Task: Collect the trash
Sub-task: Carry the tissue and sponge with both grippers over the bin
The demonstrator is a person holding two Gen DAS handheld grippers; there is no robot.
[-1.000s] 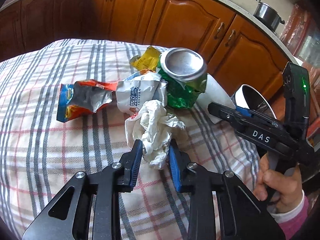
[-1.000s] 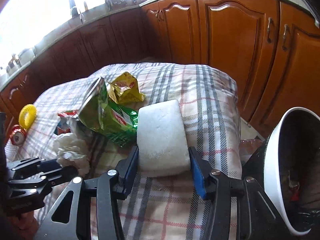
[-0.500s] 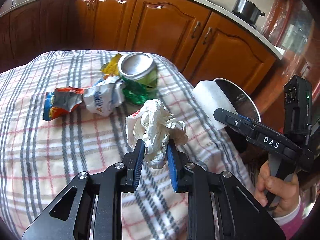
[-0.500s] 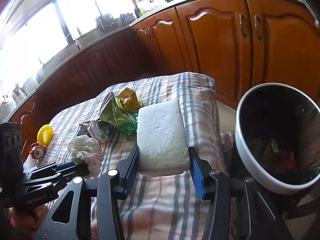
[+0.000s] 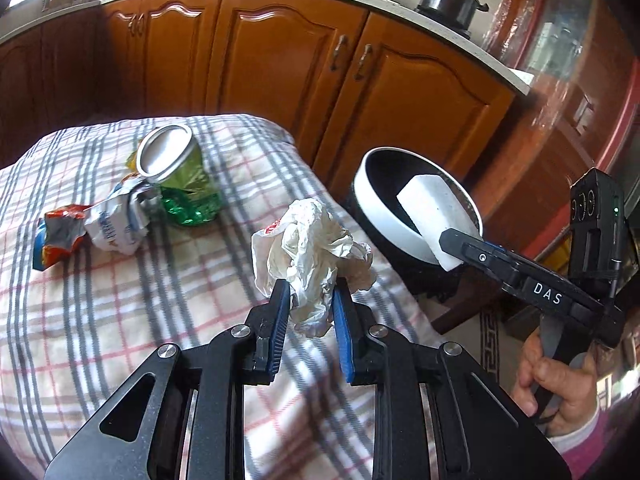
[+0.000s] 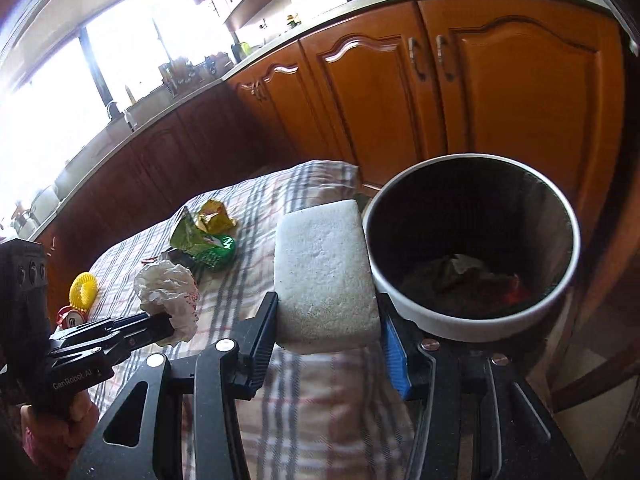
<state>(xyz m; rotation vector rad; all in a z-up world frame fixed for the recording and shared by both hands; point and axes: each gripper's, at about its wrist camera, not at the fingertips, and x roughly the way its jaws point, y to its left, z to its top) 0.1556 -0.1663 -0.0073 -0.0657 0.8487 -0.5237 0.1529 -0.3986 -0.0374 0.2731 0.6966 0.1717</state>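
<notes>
Left wrist view: left gripper (image 5: 308, 304) pinches a crumpled white plastic bag (image 5: 310, 240), lifted above the plaid tablecloth (image 5: 120, 320). Right gripper (image 5: 452, 248) off to the right clamps a white foam block (image 5: 434, 216) over the mouth of the white-rimmed trash bin (image 5: 374, 208), which stands just beside the table edge. Still on the cloth: green crushed can (image 5: 180, 176), silver-and-white wrapper (image 5: 116, 220), orange snack wrapper (image 5: 56, 232) touching it.

Right wrist view: right gripper (image 6: 330, 324) closed on the foam block (image 6: 324, 272), block's right edge at the trash bin (image 6: 472, 320) rim; some litter at the bin bottom. Left gripper (image 6: 160, 326) at left holds the plastic bag (image 6: 168, 292) above the tablecloth (image 6: 320, 400). Green can (image 6: 204, 244), yellow wrapper (image 6: 214, 216), yellow ring (image 6: 83, 288) on cloth.
</notes>
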